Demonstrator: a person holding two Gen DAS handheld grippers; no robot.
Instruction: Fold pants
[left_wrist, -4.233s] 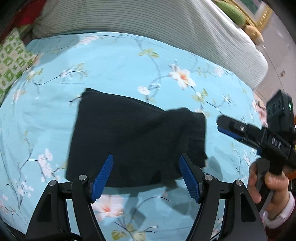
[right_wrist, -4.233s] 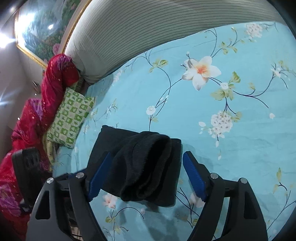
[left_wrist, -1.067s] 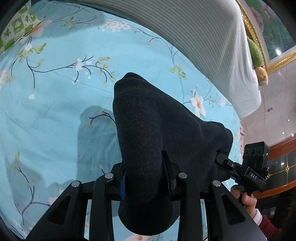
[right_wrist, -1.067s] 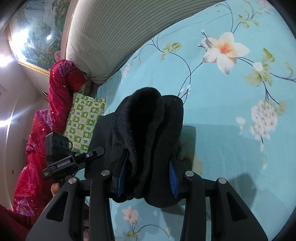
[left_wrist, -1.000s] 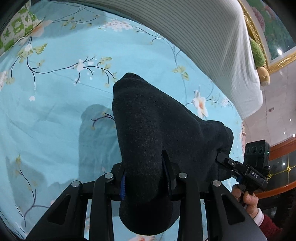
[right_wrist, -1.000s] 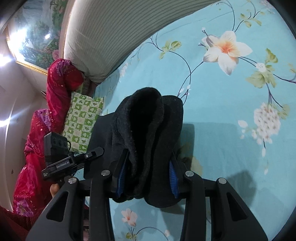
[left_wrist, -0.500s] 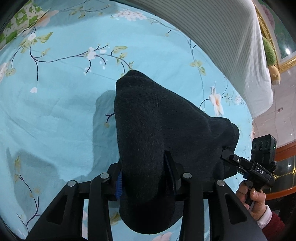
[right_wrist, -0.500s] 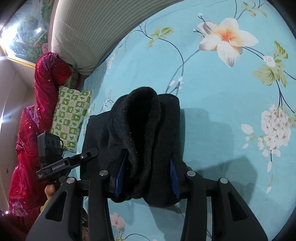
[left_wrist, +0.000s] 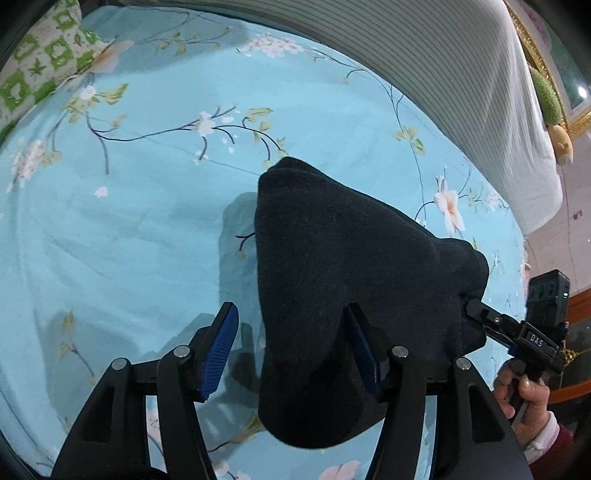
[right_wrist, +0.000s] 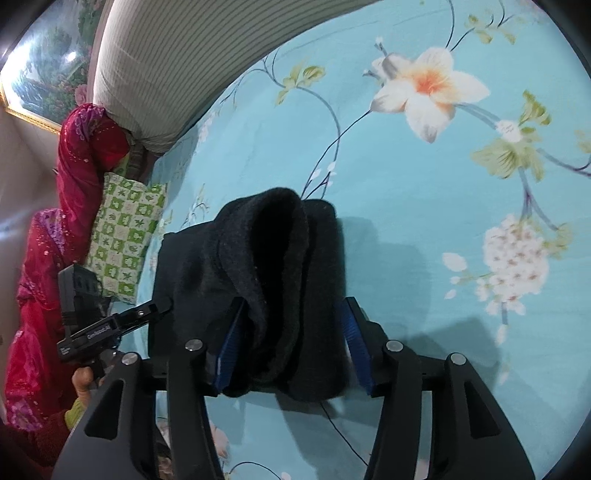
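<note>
Here the black pants (left_wrist: 354, 280) hang bunched above the floral bed (left_wrist: 140, 221). The left gripper (left_wrist: 291, 343) has its jaws spread wide, cloth draped against one; the right gripper (right_wrist: 291, 343) has its jaws parted around the fabric.

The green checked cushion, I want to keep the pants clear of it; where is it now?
The cushion lies at the left of the right wrist view, on the blue sheet beside the red quilt, just beyond the black pants.
</note>
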